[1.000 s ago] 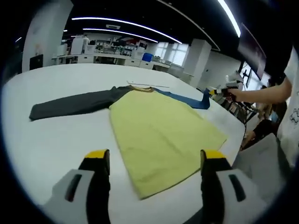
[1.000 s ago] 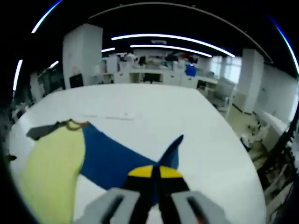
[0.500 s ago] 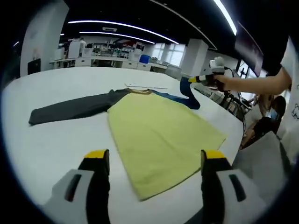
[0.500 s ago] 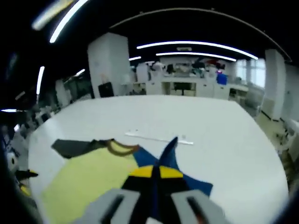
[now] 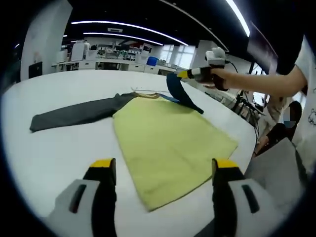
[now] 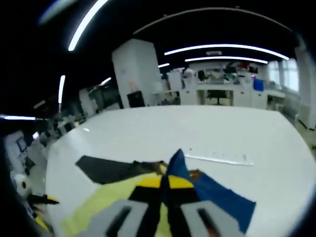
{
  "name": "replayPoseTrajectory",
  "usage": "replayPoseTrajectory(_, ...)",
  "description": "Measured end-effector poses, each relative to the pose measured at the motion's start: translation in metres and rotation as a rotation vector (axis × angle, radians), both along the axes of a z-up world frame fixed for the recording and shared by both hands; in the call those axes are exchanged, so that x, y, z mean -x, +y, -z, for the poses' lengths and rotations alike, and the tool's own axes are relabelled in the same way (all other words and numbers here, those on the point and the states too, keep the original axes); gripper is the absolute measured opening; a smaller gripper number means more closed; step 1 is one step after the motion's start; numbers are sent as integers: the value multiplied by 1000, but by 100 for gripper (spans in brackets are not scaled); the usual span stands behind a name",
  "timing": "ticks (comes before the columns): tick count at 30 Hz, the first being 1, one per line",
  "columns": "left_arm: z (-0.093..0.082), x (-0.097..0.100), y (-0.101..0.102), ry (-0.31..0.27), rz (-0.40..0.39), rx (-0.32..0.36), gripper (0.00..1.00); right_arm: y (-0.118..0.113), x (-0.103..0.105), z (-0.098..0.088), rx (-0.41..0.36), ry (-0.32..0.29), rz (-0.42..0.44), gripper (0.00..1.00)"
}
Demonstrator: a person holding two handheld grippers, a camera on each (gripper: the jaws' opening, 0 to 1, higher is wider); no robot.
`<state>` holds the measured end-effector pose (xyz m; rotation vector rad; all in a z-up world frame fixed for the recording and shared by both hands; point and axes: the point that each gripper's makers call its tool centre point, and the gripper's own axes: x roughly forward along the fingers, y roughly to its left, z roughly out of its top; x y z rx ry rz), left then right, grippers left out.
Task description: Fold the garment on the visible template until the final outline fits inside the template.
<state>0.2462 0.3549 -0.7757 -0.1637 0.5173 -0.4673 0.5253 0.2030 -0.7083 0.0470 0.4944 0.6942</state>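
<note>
Writing: none you can read.
Garment (image 5: pixel 168 140): flat on the table (image 5: pixel 59 148), collar away from you, grey sleeve (image 5: pixel 74 111) sideways.
Right gripper (image 5: pixel 185 74): your fingers pinch the blue sleeve (image 6: pixel 217 200).
Left gripper (image 5: pixel 160 170): fingers wide, holding nothing.

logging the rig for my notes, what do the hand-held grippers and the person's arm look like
The left hand-held gripper has two pale grey jaws with black inner faces and yellow tips. The right hand-held gripper has the same yellow tips on black and grey jaws. The person's arm is bare below a short white sleeve.
</note>
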Motion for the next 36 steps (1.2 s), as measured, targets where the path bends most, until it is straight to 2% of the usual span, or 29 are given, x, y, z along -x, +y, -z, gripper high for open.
replayPoseTrajectory(9, 6, 2, -4, 18, 17, 5, 76, 66, 13, -5, -38, -8, -84, 0)
replayPoseTrajectory(14, 6, 3, -3, 24, 16, 6, 76, 103, 21, 3, -45, 8, -131, 0)
replayPoseTrajectory(19, 9, 4, -1, 32, 16, 4, 76, 127, 30, 15, -32, 30, -176, 0)
replayPoseTrajectory(22, 9, 4, -2, 33, 18, 5, 76, 134, 34, 31, 16, 29, -204, 0)
replayPoseTrajectory(26, 11, 5, -2, 40, 22, 4, 76, 137, 34, 65, 65, 83, -210, 0)
replayPoseTrajectory(29, 11, 5, -3, 41, 24, 5, 76, 139, 39, 80, 101, 105, -223, 0)
replayPoseTrajectory(32, 11, 5, -3, 42, 23, 3, 76, 142, 41, 92, 110, 127, -235, 0)
replayPoseTrajectory(36, 12, 5, -2, 45, 19, 4, 76, 143, 46, 98, 135, 142, -250, 0)
